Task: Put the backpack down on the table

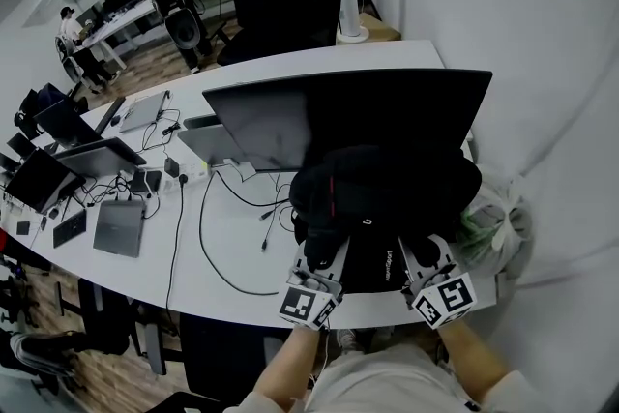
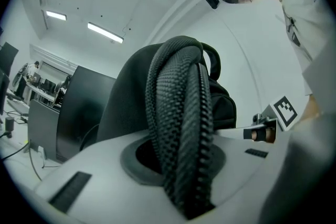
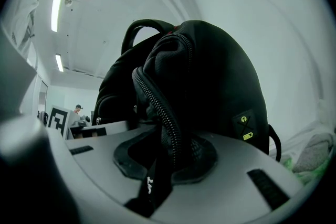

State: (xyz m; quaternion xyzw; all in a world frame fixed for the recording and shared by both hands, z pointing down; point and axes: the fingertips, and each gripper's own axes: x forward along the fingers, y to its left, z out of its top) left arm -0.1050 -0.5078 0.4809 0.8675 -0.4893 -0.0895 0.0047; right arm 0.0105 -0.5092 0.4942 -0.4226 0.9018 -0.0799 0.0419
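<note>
Backpack sits upright at the table's near edge, straight ahead of both tools. Left hand-held gripper grasps its ribbed strap, right hand-held gripper pinches its zippered edge; both equally close.
</note>
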